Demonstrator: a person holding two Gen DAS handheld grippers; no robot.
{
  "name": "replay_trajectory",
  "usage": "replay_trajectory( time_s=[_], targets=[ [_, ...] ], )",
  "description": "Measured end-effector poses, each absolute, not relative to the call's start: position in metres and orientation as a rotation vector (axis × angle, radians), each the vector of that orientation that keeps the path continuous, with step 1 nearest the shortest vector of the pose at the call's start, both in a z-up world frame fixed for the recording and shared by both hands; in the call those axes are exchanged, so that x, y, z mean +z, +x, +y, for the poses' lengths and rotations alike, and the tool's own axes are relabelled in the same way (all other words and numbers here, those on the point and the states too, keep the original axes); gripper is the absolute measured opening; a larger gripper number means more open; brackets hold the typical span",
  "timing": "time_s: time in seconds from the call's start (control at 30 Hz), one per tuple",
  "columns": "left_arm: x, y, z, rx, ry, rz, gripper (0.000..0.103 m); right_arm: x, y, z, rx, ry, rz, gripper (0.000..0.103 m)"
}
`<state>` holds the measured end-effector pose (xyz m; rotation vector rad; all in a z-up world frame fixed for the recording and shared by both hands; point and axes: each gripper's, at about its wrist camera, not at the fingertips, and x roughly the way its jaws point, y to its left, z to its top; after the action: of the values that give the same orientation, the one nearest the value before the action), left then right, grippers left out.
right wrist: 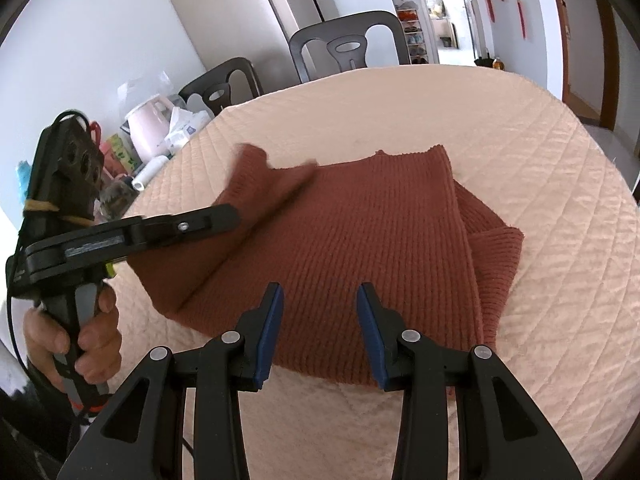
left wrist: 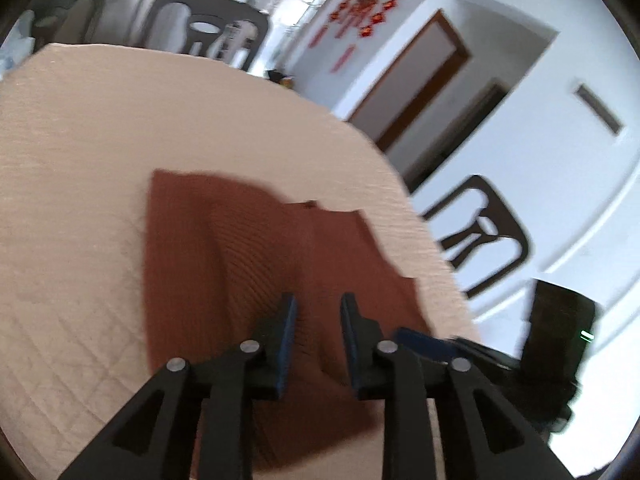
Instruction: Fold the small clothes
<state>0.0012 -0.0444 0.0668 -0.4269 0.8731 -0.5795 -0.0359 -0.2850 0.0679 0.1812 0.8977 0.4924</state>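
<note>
Rust-brown ribbed knit garment [right wrist: 360, 248] part-folded on quilted beige table cover [right wrist: 540, 160]; left gripper [left wrist: 318, 320] and right gripper [right wrist: 320, 308] both parted, empty, above near edge.

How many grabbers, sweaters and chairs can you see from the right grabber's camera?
Grippers: 2, the left gripper and the right gripper
Rust-brown knit sweater: 1
Dark plastic chairs: 2, the near chair and the far chair
Total: 5

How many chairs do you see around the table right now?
3: two dark chairs behind the table's far edge, one centred, one further left; a third off the table's right side. Others may be hidden.
</note>
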Motion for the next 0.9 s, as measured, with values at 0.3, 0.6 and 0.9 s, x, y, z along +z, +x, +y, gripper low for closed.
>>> replay_trajectory(
  time_s=[0.3, 0.6, 0.9],
  targets=[
    [0.085, -0.007, -0.004, -0.383, -0.301, 0.785, 0.038, 0.070, -0.014, -0.282, 0.616, 0.393, 0.932, 0.045],
    [0.053, -0.012, 0.002, -0.294, -0.259, 0.870, 0.039, 0.049, 0.024, -0.247, 0.702, 0.493, 1.039, 0.045],
    [0.047, -0.011, -0.006, -0.296, -0.236, 0.870, 0.042, 0.041, 0.043, -0.235, 0.703, 0.525, 1.070, 0.045]
  ],
)
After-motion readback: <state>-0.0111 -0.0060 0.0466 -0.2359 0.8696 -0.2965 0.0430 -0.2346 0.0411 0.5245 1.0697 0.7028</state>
